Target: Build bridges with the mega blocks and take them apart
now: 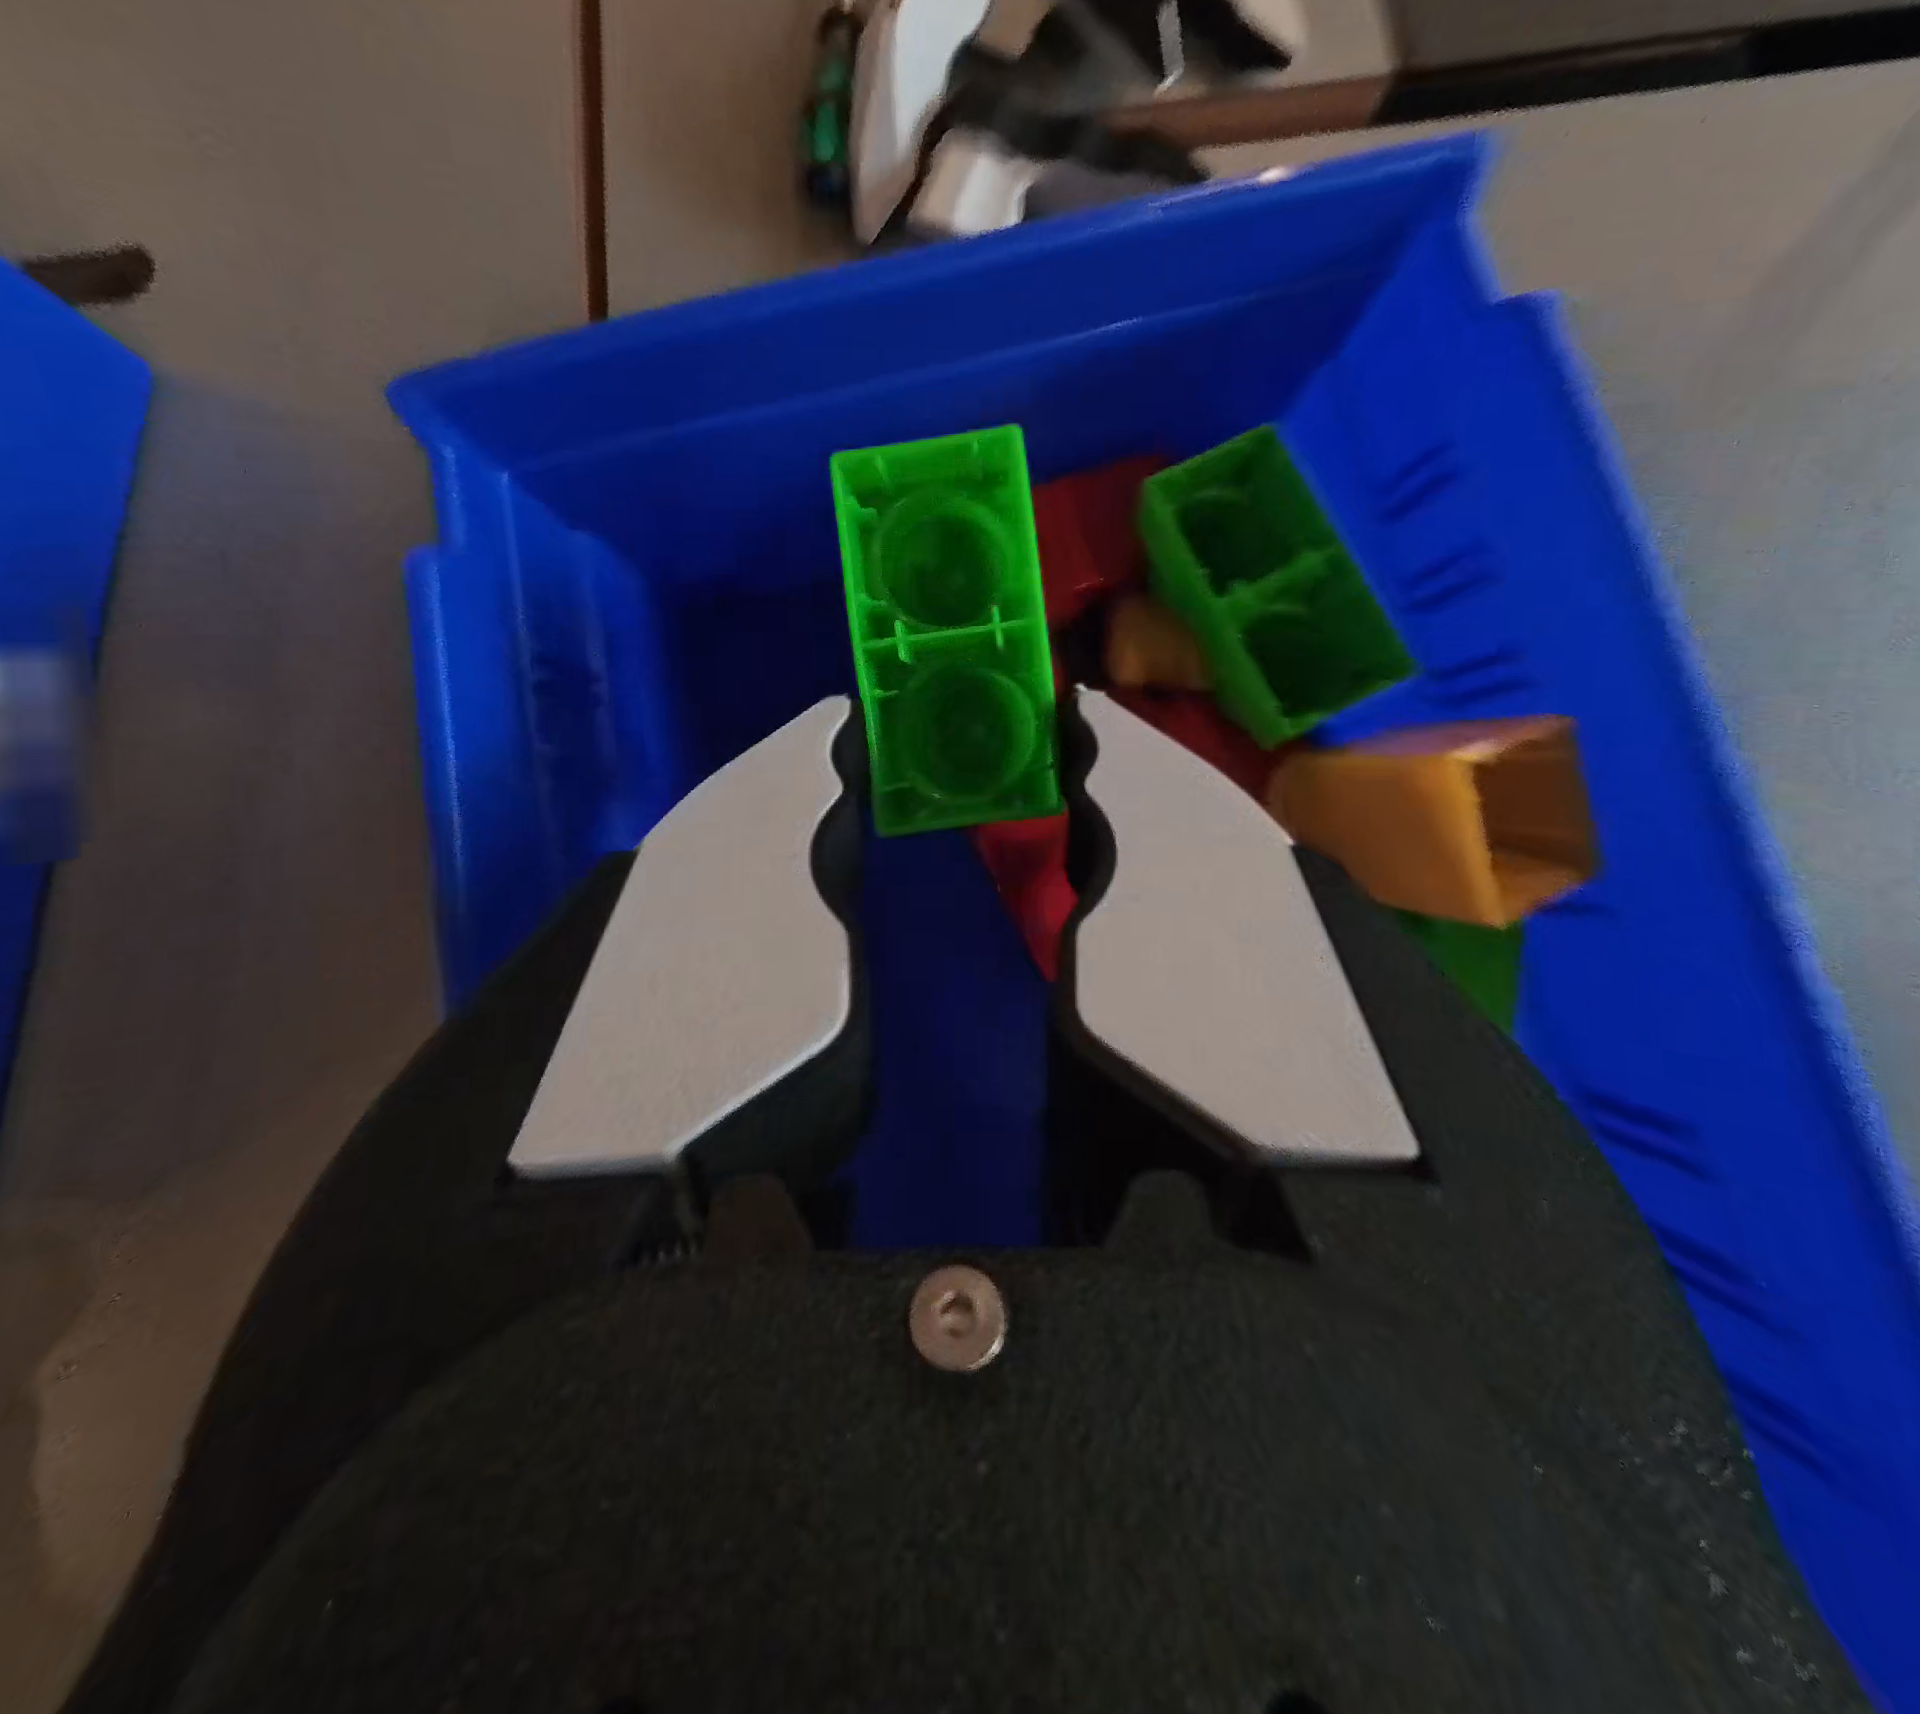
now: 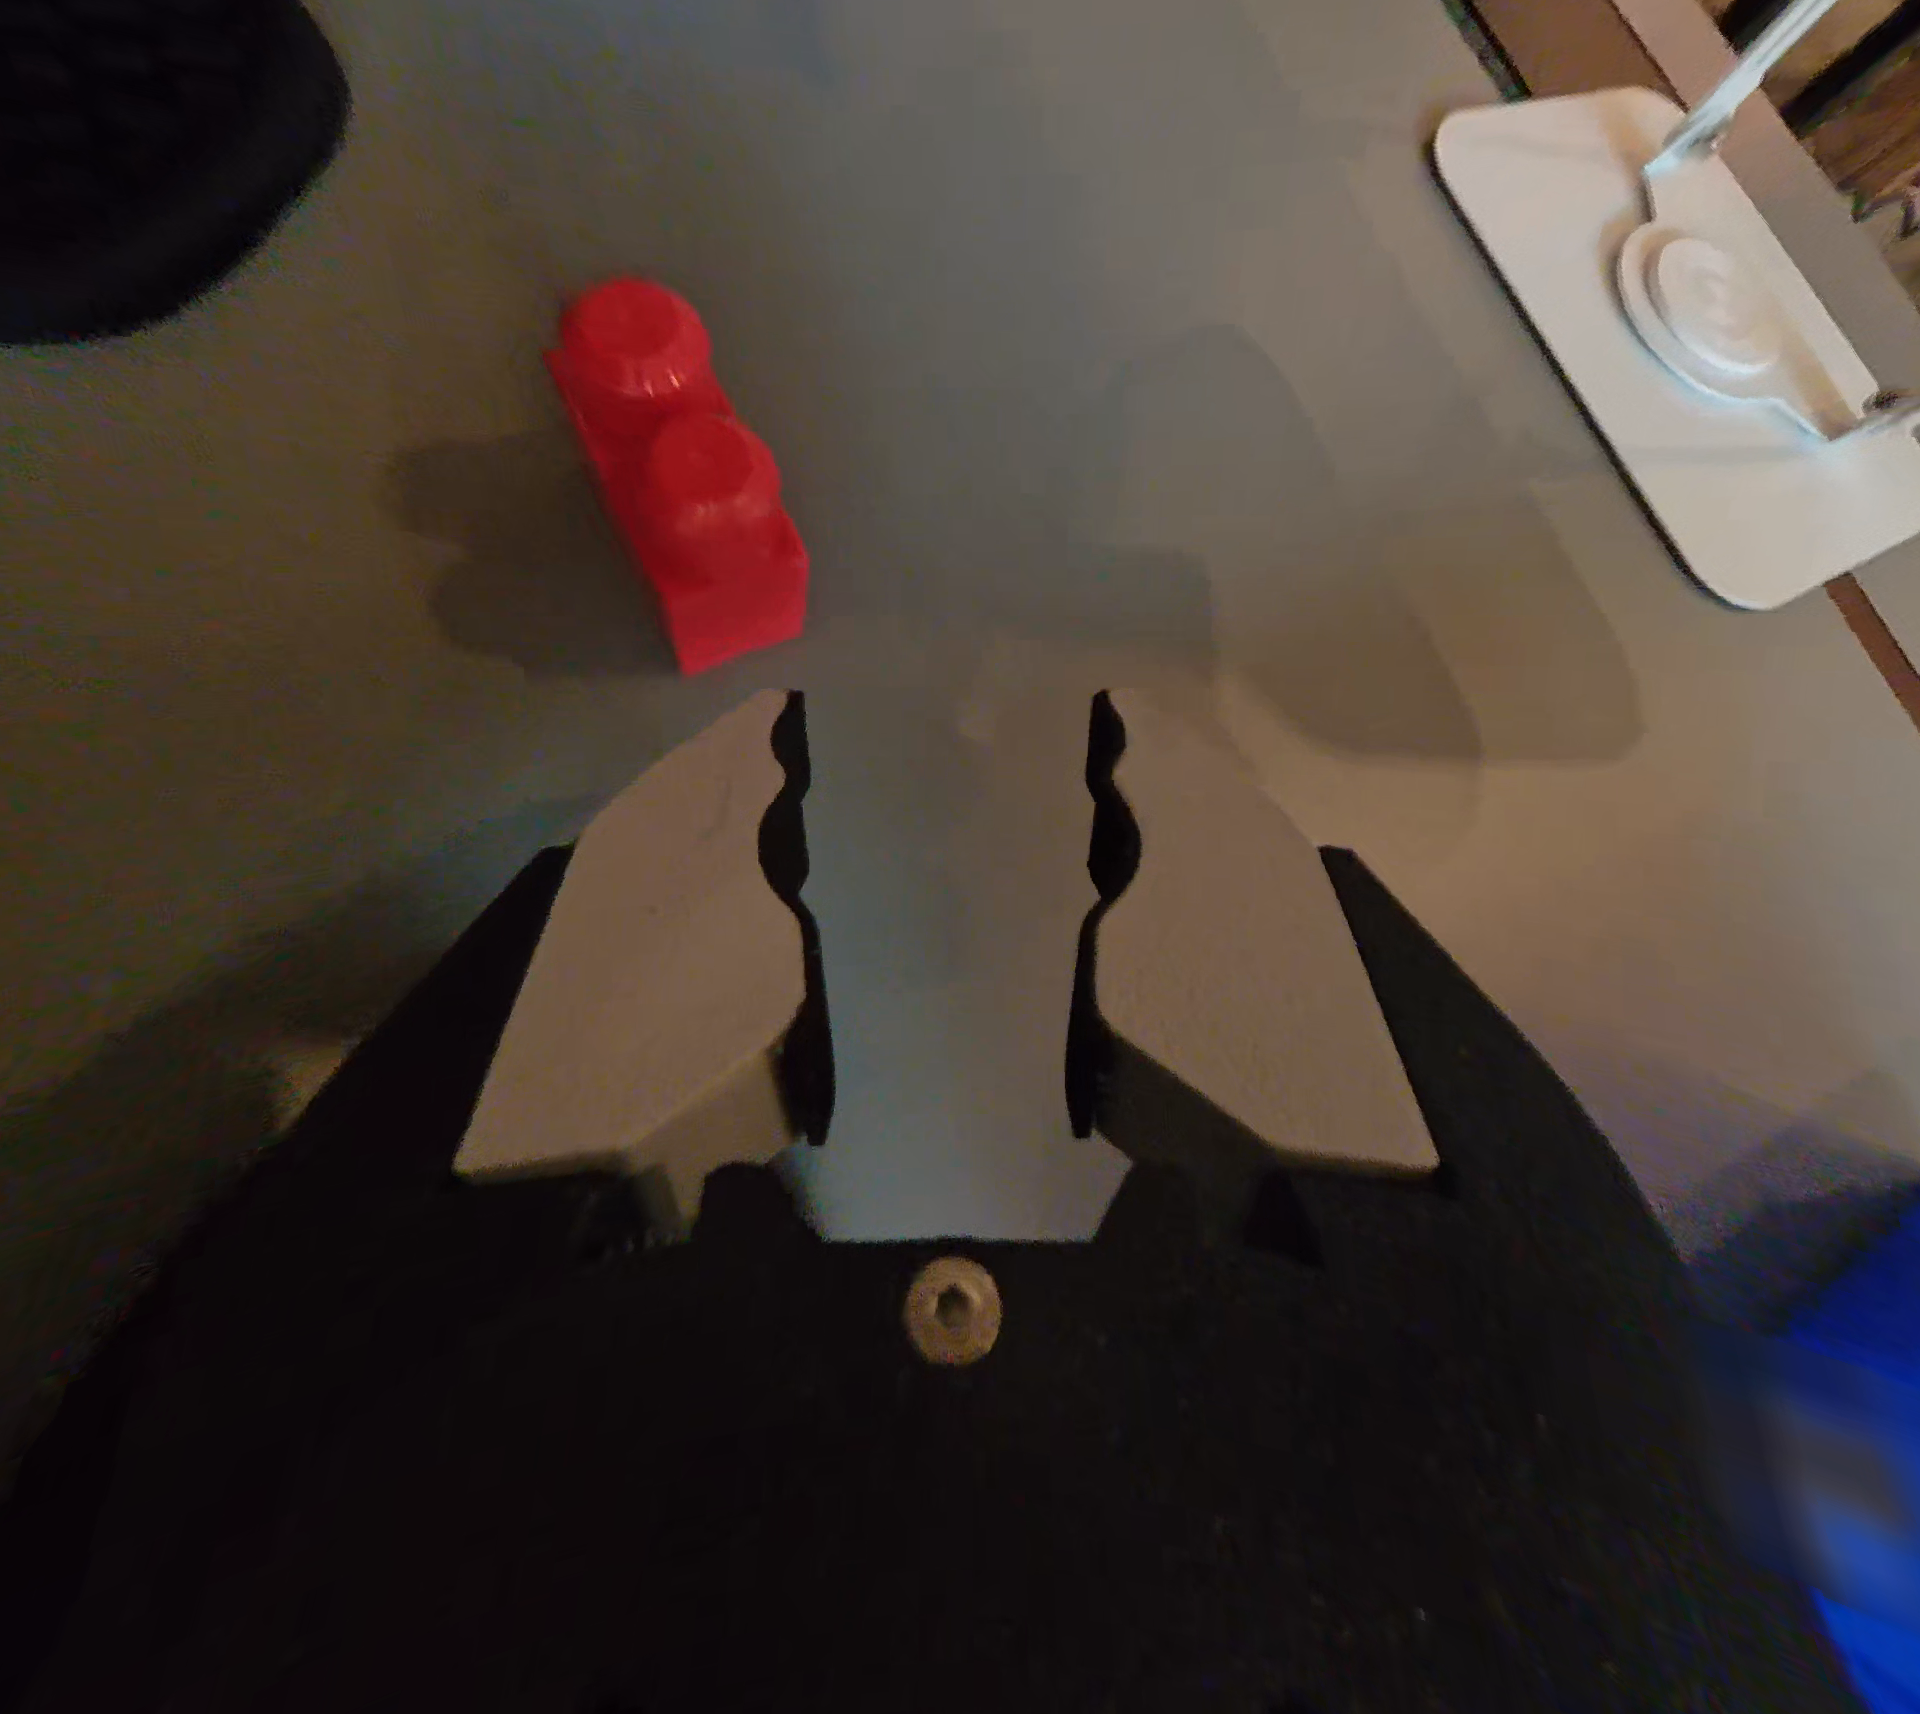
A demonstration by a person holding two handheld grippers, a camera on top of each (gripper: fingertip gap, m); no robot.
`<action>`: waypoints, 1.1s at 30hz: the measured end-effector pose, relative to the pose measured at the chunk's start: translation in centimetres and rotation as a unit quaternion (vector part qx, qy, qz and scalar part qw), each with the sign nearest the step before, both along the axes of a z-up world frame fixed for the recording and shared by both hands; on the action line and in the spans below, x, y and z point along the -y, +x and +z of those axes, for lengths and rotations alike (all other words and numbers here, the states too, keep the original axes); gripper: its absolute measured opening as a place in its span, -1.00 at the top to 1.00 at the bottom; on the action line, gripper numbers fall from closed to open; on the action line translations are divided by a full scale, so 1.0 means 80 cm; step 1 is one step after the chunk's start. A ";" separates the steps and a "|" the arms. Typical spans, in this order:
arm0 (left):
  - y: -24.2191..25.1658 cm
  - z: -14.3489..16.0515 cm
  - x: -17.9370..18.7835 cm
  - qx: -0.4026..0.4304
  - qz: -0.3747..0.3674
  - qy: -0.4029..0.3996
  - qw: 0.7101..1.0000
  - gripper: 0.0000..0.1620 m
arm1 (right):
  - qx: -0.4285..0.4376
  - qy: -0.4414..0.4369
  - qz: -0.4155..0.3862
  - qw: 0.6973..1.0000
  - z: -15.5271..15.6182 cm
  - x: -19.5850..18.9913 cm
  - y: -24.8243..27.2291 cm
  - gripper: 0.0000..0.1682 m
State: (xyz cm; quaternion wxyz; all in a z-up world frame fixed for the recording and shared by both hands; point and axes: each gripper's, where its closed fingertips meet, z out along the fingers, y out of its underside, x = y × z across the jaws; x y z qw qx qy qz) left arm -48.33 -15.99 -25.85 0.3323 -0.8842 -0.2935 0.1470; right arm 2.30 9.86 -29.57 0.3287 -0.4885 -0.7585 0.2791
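In the left wrist view my left gripper [image 1: 961, 714] is shut on a bright green two-stud block [image 1: 948, 625], its hollow underside facing the camera, held over a blue bin [image 1: 831, 376]. In the bin lie another green block [image 1: 1268, 584], an orange block [image 1: 1455, 812], a smaller orange piece [image 1: 1148, 651] and red blocks [image 1: 1081, 521]. In the right wrist view my right gripper [image 2: 945, 703] is open and empty above the grey table. A red two-stud block [image 2: 681, 475] stands studs-up on the table, just ahead and to the left of the left fingertip.
A second blue bin [image 1: 52, 573] shows at the left edge of the left wrist view. A white lamp base [image 2: 1662, 334] sits at the table's right edge. A dark rounded shape [image 2: 135, 95] fills the upper left. Blurred blue [image 2: 1849, 1456] shows at lower right. Spacing between my two grippers at the tips: around 55 cm. My right tips are about 55 cm from the smaller orange piece [image 1: 1148, 651], my left tips only 8 cm.
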 end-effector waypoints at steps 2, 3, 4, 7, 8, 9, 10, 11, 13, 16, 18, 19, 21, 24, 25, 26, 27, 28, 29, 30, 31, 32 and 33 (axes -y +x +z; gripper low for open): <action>0.026 0.024 -0.010 -0.011 -0.031 0.033 0.999 0.56 | -0.011 -0.007 -0.002 1.000 0.009 0.001 -0.003 0.39; 0.044 0.035 -0.016 -0.011 -0.049 0.052 0.997 0.56 | -0.011 -0.002 -0.003 1.000 0.012 0.001 -0.004 0.39; 0.064 0.046 -0.024 -0.009 -0.072 0.073 0.995 0.56 | -0.015 0.009 0.002 1.000 0.015 0.003 -0.004 0.39; 0.133 0.072 -0.049 -0.016 -0.150 0.120 0.981 0.56 | -0.033 0.035 0.034 0.998 0.026 0.020 -0.004 0.39; 0.159 0.080 -0.056 -0.024 -0.178 0.129 0.975 0.57 | -0.036 0.037 0.050 0.997 0.028 0.030 -0.004 0.39; 0.185 0.085 -0.064 -0.028 -0.204 0.138 0.969 0.56 | -0.038 0.039 0.064 0.996 0.030 0.039 -0.004 0.39; 0.214 0.091 -0.072 -0.029 -0.233 0.147 0.961 0.57 | -0.038 0.044 0.079 0.995 0.031 0.047 -0.005 0.39; 0.243 0.096 -0.079 -0.030 -0.262 0.157 0.952 0.57 | -0.036 0.055 0.095 0.993 0.034 0.055 -0.005 0.38; 0.300 0.105 -0.092 -0.028 -0.318 0.171 0.932 0.57 | -0.042 0.095 0.131 0.986 0.040 0.068 -0.008 0.35; 0.380 0.114 -0.106 -0.013 -0.397 0.185 0.899 0.57 | -0.068 0.147 0.184 0.969 0.059 0.084 -0.016 0.33; 0.426 0.117 -0.111 0.005 -0.443 0.189 0.876 0.57 | -0.097 0.158 0.211 0.960 0.078 0.097 -0.023 0.33; 0.447 0.117 -0.112 0.015 -0.465 0.188 0.865 0.57 | -0.111 0.163 0.225 0.954 0.088 0.104 -0.026 0.32; 0.482 0.117 -0.113 0.034 -0.501 0.183 0.845 0.57 | -0.141 0.181 0.250 0.941 0.106 0.116 -0.031 0.32; 0.523 0.117 -0.113 0.063 -0.541 0.180 0.819 0.56 | -0.175 0.202 0.293 0.918 0.128 0.139 -0.036 0.32; 0.535 0.118 -0.112 0.074 -0.552 0.181 0.810 0.56 | -0.189 0.206 0.305 0.910 0.136 0.147 -0.038 0.32; 0.546 0.117 -0.112 0.086 -0.563 0.180 0.802 0.56 | -0.202 0.210 0.320 0.901 0.141 0.156 -0.038 0.31; 0.556 0.116 -0.111 0.097 -0.573 0.178 0.794 0.56 | -0.213 0.213 0.337 0.892 0.146 0.165 -0.038 0.31; 0.564 0.115 -0.110 0.104 -0.581 0.175 0.788 0.56 | -0.223 0.218 0.354 0.882 0.149 0.173 -0.037 0.30; 0.572 0.113 -0.109 0.109 -0.589 0.170 0.783 0.56 | -0.230 0.225 0.372 0.871 0.150 0.181 -0.036 0.29; 0.578 0.109 -0.107 0.113 -0.596 0.162 0.778 0.56 | -0.238 0.237 0.381 0.861 0.150 0.186 -0.036 0.26; 0.581 0.105 -0.106 0.113 -0.600 0.155 0.776 0.56 | -0.241 0.255 0.385 0.854 0.150 0.186 -0.037 0.26; 0.582 0.103 -0.106 0.114 -0.602 0.153 0.775 0.56 | -0.243 0.268 0.390 0.847 0.149 0.185 -0.037 0.26; 0.585 0.103 -0.105 0.120 -0.605 0.154 0.772 0.56 | -0.249 0.271 0.395 0.842 0.151 0.186 -0.036 0.27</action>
